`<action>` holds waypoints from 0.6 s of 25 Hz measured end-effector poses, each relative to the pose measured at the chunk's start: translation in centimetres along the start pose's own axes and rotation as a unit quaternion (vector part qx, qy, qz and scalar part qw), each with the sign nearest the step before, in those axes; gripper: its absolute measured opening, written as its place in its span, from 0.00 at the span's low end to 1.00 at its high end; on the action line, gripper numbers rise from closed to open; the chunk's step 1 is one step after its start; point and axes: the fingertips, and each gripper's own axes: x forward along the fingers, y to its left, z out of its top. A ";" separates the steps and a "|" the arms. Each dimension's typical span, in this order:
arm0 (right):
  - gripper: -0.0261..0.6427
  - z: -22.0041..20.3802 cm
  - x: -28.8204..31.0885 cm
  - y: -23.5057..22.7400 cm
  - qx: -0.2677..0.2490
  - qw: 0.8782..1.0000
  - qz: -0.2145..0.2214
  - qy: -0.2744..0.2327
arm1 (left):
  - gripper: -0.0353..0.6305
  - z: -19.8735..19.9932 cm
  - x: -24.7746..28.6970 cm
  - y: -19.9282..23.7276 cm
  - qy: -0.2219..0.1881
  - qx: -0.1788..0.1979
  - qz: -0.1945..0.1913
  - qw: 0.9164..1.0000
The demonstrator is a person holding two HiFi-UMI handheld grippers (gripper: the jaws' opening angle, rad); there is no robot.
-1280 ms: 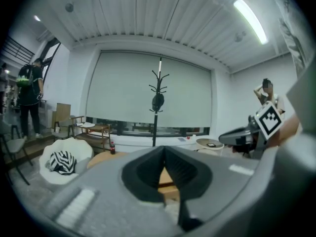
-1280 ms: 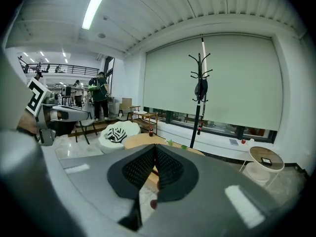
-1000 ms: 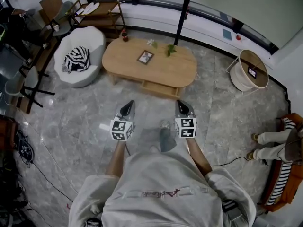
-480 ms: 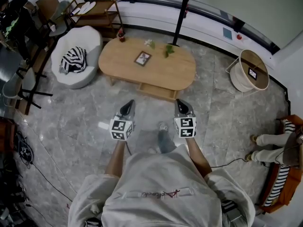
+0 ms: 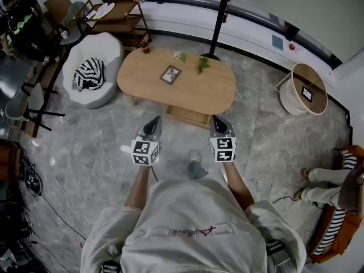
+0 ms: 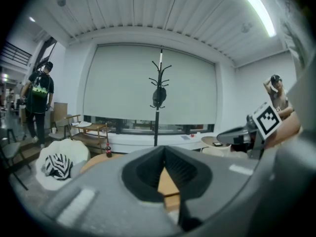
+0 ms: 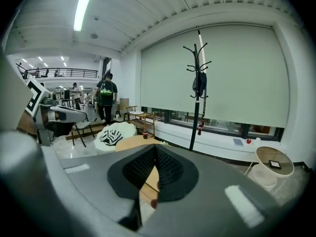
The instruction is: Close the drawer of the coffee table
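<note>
Both hands have carried forward over the last second, so the coffee table (image 5: 213, 92) sits closer, and its open drawer (image 5: 187, 117), jutting from the near edge, now lies just beyond the tips; the push looks imminent. The left gripper (image 5: 152, 125) and right gripper (image 5: 218, 123) point ahead, tilted slightly down, side by side, with their jaws pressed together and empty.
</note>
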 end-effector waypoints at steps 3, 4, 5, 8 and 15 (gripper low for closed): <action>0.05 0.5 1.5 -1.7 0.003 1.000 0.005 -0.001 | 0.05 0.7 2.1 0.1 0.004 0.001 0.003 1.000; 0.05 0.7 2.0 -2.3 0.004 1.000 0.006 -0.001 | 0.05 0.9 2.8 0.1 0.006 0.002 0.004 1.000; 0.05 0.9 2.5 -3.0 0.004 1.000 0.008 0.001 | 0.05 1.1 3.6 0.1 0.008 0.001 0.006 1.000; 0.05 0.8 4.0 -4.8 0.006 1.000 0.013 0.007 | 0.05 0.9 5.7 0.3 0.019 0.002 0.012 1.000; 0.05 0.3 7.3 -8.9 0.010 0.999 0.030 0.022 | 0.05 0.0 11.1 0.3 0.058 0.021 0.028 0.998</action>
